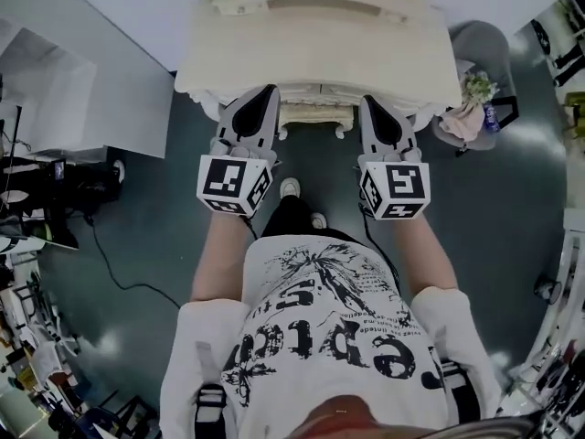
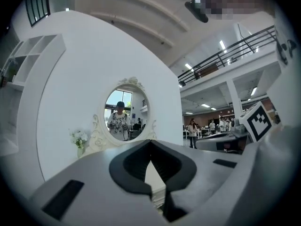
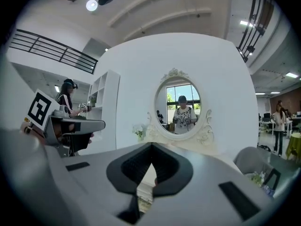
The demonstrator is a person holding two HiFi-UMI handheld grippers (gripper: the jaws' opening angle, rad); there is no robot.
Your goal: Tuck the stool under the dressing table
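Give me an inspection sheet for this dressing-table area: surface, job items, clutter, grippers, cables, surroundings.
Surface: dressing table, cream top, small items only along its back edge.
Job's things: stool, mostly under the table's front edge.
Clutter: grey chair at right, with flowers and a cloth.
Grippers: left hand-held gripper and right hand-held gripper flank the stool, jaws together.
Cables: black cable on the floor, left.
Surroundings: oval mirror; people beyond.

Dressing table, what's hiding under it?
A cream stool sits under the dressing table. Only its front edge and two short legs poke out. The table covers the rest, so anything else underneath can't be seen.
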